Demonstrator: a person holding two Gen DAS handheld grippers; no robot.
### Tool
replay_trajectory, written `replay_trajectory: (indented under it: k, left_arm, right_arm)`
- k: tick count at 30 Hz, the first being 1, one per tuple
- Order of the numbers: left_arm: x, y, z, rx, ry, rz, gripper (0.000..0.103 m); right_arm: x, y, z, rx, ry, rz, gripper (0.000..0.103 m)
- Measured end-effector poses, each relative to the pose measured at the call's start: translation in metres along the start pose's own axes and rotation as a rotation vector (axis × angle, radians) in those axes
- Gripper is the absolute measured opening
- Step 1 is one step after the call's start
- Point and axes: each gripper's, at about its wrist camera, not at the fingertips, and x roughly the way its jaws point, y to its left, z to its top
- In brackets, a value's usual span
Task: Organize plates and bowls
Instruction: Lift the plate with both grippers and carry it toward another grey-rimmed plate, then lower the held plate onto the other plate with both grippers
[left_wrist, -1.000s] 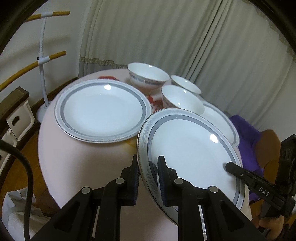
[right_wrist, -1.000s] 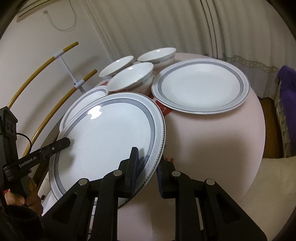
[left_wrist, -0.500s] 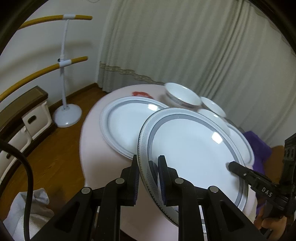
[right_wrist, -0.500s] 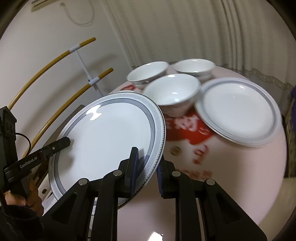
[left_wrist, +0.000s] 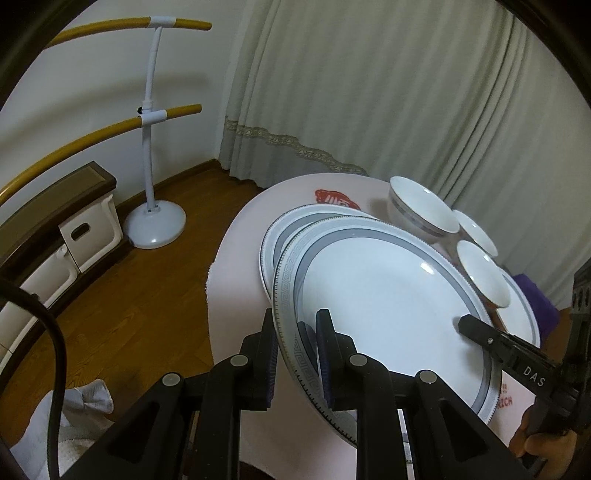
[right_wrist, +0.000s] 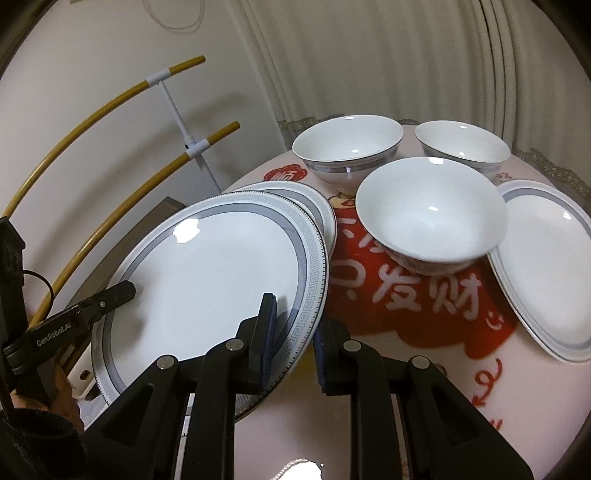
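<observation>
A large white plate with a grey key-pattern rim is held in the air by both grippers. My left gripper is shut on its near rim. My right gripper is shut on the opposite rim. The held plate hovers over a second matching plate lying on the round table. A third plate lies at the right. Three white bowls stand behind.
The table has a pink cloth with red lettering. A white stand with yellow bars is on the wood floor at the left, beside a low cabinet. Curtains hang behind. White cloth lies on the floor.
Both grippers carried the held plate across the table, so it now overlaps the plate lying at the table's edge. The bowls now sit closer in the right wrist view.
</observation>
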Motion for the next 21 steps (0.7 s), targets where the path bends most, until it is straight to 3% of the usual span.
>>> replay_trajectory:
  k: [21]
  left_arm:
    - [0.056,-0.002,0.021,-0.005,0.013,0.018,0.016]
  right_arm:
    - [0.030,0.001,0.019,0.010,0.025,-0.084,0.021]
